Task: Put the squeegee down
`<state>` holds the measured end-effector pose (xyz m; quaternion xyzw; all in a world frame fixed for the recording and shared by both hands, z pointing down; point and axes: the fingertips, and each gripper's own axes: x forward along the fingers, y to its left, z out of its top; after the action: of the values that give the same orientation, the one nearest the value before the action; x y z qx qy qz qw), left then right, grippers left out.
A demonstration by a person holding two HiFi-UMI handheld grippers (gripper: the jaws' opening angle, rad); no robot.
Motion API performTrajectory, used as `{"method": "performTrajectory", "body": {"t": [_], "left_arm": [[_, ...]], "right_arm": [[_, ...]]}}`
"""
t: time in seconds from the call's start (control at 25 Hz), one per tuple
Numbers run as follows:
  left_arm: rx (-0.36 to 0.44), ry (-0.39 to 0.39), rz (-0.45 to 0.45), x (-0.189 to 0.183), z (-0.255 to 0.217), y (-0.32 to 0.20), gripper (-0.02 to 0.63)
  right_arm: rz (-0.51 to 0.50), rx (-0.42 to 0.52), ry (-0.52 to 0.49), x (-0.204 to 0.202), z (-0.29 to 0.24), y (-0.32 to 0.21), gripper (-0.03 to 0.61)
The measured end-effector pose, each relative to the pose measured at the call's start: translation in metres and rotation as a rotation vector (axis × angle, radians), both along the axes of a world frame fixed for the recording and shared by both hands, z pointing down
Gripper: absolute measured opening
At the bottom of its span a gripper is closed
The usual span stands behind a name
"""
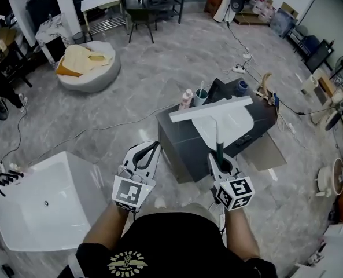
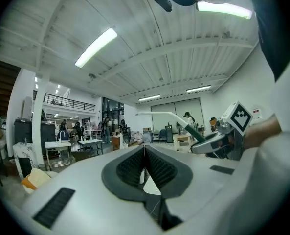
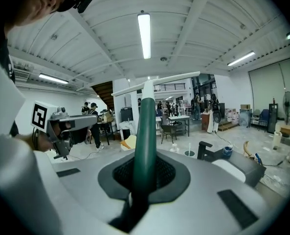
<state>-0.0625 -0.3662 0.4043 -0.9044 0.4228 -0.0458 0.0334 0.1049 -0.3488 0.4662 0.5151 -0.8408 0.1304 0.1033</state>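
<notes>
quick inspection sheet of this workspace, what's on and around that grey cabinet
surface: dark grey cabinet with a basin in its top, standing on a marble-look floor
job's things: squeegee, white blade, dark green handle, held up in front of the cabinet, not yet set down
clutter: pink bottle, teal cup and blue cup along the cabinet's far edge
grippers: right gripper shut on the squeegee's handle; left gripper shut, nothing between its jaws
cables: thin cable across the floor; power strip beyond the cabinet
surroundings: white bathtub at the person's left; round cushion; tables further back
</notes>
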Motion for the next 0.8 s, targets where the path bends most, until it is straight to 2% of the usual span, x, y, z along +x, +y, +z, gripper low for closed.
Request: {"method": "performTrajectory", "body": {"t": [0.12, 0.28, 0.44, 0.8], "left_arm": [[0.006, 0.012, -0.001, -0.004, 0.005, -0.003, 0.023], [-0.023, -0.034, -0.008, -0.006, 0.019, -0.008, 0.023], [0.000, -0.087, -0.020, -0.002, 0.031, -0.019, 0.023], [-0.052, -0.138, -0.035, 0.012, 0.047, -0.046, 0.023]], "right_arm": [[0.009, -0.044, 0.041, -0.001, 0.026, -0.004, 0.044], [0.016, -0.104, 0.072, 0.002, 0.062, -0.010, 0.044], [0.019, -0.165, 0.084, 0.008, 0.099, -0.020, 0.044], [0.002, -0.304, 0.097, 0.023, 0.172, -0.049, 0.044]]}}
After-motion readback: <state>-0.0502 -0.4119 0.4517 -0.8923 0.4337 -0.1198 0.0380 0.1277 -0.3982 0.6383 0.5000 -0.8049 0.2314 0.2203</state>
